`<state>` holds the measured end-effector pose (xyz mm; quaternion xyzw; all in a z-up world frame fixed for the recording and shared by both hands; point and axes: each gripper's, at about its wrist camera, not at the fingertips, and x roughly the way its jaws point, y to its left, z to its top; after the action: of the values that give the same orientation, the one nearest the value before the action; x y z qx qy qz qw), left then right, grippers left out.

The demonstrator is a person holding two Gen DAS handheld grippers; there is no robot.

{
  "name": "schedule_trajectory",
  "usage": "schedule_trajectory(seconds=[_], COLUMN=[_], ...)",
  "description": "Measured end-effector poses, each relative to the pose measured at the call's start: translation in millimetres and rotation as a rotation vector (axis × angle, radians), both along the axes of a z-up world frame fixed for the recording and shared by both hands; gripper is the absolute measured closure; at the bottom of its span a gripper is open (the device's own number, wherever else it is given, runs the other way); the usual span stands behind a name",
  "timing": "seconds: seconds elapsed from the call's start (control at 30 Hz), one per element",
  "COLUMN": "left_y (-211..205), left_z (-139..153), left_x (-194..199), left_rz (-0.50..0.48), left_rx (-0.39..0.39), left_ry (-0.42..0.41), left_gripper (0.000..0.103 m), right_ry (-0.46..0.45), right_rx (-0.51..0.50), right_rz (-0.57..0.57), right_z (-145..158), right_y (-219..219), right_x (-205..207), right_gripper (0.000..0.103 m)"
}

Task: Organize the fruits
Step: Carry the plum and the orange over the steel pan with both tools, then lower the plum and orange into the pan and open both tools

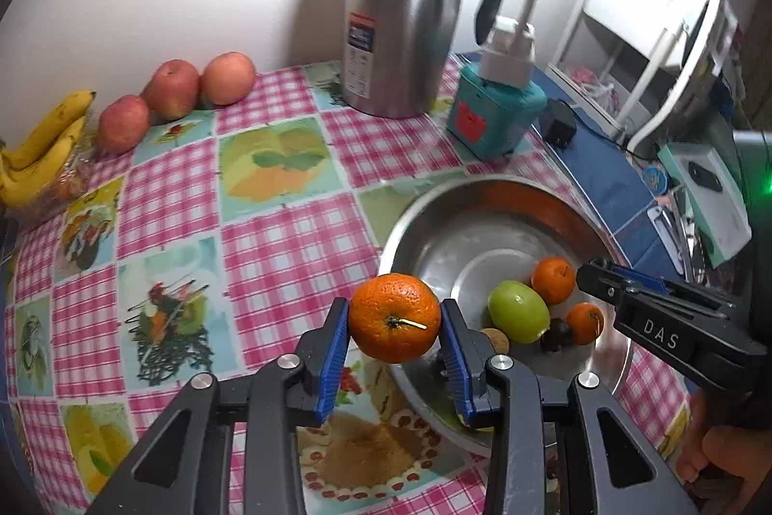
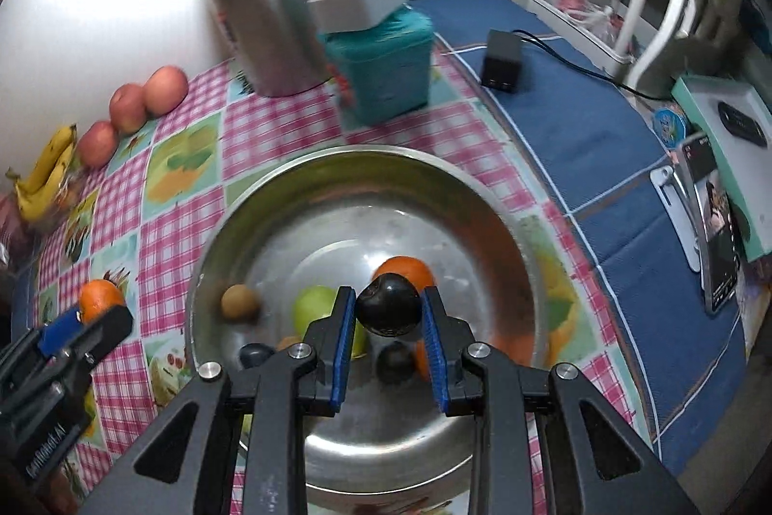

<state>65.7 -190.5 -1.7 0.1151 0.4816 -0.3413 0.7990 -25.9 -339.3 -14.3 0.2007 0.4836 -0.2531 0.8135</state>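
Note:
My left gripper [image 1: 394, 319] is shut on an orange [image 1: 394, 318] and holds it over the left rim of the steel bowl [image 1: 482, 189]. My right gripper [image 2: 388, 310] is shut on a dark round fruit [image 2: 388, 307] above the bowl's [image 2: 270, 196] inside. In the bowl lie a green fruit [image 1: 518, 311], two small oranges [image 1: 554, 279], a brown nut-like fruit [image 2: 240, 303] and other dark fruits [image 2: 395, 363]. The right gripper also shows in the left wrist view [image 1: 586, 276], and the left gripper in the right wrist view [image 2: 96, 322].
Three apples [image 1: 171, 88] and bananas [image 1: 43, 148] lie at the table's far left by the wall. A steel jug [image 1: 405, 13] and a teal box [image 1: 494, 114] stand behind the bowl. A black adapter [image 2: 502, 63], phone stand [image 2: 714, 235] and white shelf are on the right.

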Motion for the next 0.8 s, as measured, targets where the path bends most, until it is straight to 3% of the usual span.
schedule_trajectory(seconds=[0.23,0.8], left_y=[-11.1,-26.2], left_z=[-19.9,-35.3], left_x=[-3.3,-13.0], left_rz=[-0.027,-0.075], left_rx=[0.021,0.038], left_ry=[0.038,0.064], left_gripper=[0.064,0.063], right_ry=[0.034,0.074], right_rx=[0.03,0.039], right_rz=[0.008,0.022], right_z=[-12.3,-18.9], right_y=[-4.0,1.4], right_x=[4.6,7.0], right_gripper=[0.075,0.074])
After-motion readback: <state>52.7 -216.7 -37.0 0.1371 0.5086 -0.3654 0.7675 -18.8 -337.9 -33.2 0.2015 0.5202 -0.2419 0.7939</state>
